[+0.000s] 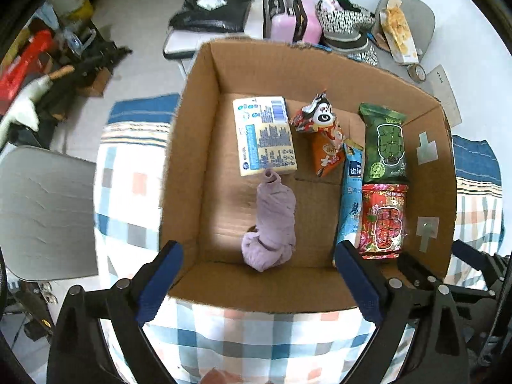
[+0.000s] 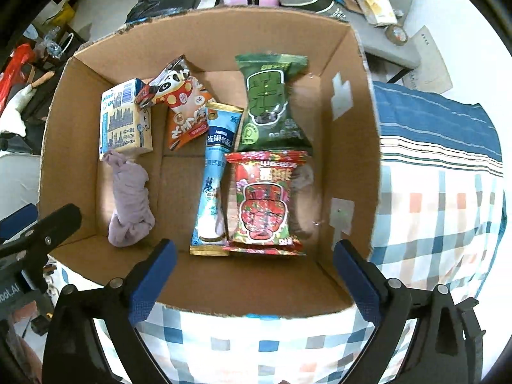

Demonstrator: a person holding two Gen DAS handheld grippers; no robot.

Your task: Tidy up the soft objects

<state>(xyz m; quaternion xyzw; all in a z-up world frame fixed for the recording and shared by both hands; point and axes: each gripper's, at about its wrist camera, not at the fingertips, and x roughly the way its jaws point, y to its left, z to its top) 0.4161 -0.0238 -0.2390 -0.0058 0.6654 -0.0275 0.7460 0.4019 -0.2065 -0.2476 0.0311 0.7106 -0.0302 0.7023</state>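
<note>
An open cardboard box [image 1: 198, 147] [image 2: 348, 147] stands on a checked cloth. Inside lie a rolled lilac sock [image 1: 272, 224] [image 2: 129, 201], a pale tissue pack [image 1: 264, 136] [image 2: 123, 121], an orange panda snack bag [image 1: 323, 134] [image 2: 182, 105], a blue stick sachet [image 1: 350, 195] [image 2: 212, 176], a green packet [image 1: 385, 144] [image 2: 272, 102] and a red packet [image 1: 382, 220] [image 2: 264, 198]. My left gripper [image 1: 259, 284] is open and empty above the box's near wall. My right gripper [image 2: 254, 283] is open and empty above the near wall too.
The checked cloth [image 1: 256, 336] [image 2: 441, 192] covers the surface under the box. A grey chair [image 1: 41, 211] stands at the left. Behind the box are a pink case [image 1: 292, 20], a patterned bag [image 1: 342, 16] and a black bag [image 1: 214, 3].
</note>
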